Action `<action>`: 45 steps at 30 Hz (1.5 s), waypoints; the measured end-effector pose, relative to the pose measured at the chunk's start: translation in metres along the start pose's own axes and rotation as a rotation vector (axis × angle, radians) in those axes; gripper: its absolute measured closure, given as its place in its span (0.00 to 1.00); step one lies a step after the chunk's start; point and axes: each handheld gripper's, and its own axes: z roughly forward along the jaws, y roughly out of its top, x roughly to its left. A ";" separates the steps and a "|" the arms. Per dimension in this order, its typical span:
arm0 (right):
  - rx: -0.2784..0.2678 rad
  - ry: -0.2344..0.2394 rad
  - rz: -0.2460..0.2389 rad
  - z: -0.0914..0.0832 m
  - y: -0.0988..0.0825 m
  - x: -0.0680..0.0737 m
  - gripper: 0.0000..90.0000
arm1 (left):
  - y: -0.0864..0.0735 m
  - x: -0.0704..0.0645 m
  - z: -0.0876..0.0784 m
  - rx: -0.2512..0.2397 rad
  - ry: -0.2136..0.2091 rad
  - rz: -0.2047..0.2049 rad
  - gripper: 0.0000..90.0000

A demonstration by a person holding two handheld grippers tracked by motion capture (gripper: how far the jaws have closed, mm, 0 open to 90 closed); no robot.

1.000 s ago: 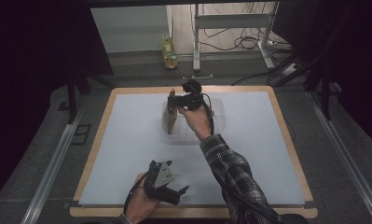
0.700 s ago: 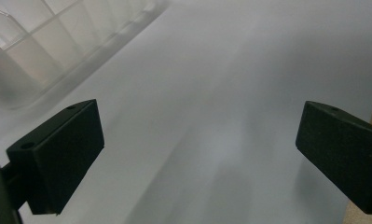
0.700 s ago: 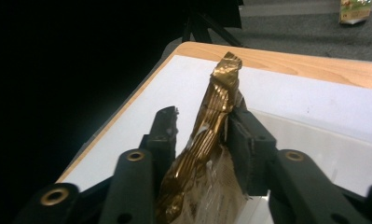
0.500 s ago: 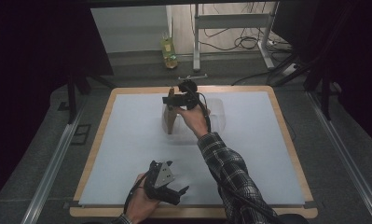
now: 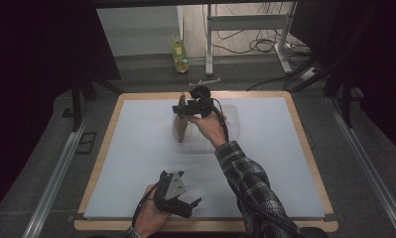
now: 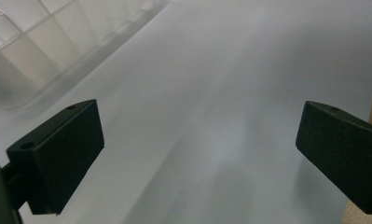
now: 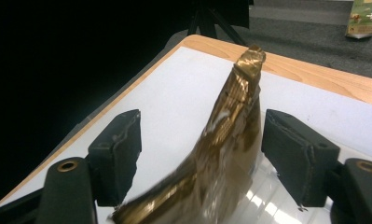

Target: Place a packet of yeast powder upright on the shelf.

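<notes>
The gold foil pouch (image 7: 230,140) stands on edge in the middle of my right gripper view, its lower end in the clear plastic tray (image 5: 230,124) at upper centre of the high view. My right gripper (image 7: 200,158) has just been opening: the pouch sits between the jaws, pads clear of it on both sides. Lower left, my left gripper (image 5: 178,196) rests spread wide over the white mat (image 5: 136,148), nothing between them.

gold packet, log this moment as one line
right claw: open, has just been opening, gold packet between jaws, pads clear | packet: standing in clear bin | left claw: open, nothing between jaws, over white mat
</notes>
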 end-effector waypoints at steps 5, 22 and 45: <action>-0.005 0.001 -0.012 -0.013 -0.001 0.000 0.28 | 0.000 -0.001 0.001 0.000 -0.002 0.000 0.01; 0.040 -0.036 -0.038 -0.011 -0.021 0.004 0.71 | 0.000 -0.001 0.002 0.002 -0.004 -0.004 0.01; 0.030 -0.009 -0.109 -0.035 -0.032 0.005 0.32 | 0.000 0.000 0.003 0.002 -0.003 -0.001 0.01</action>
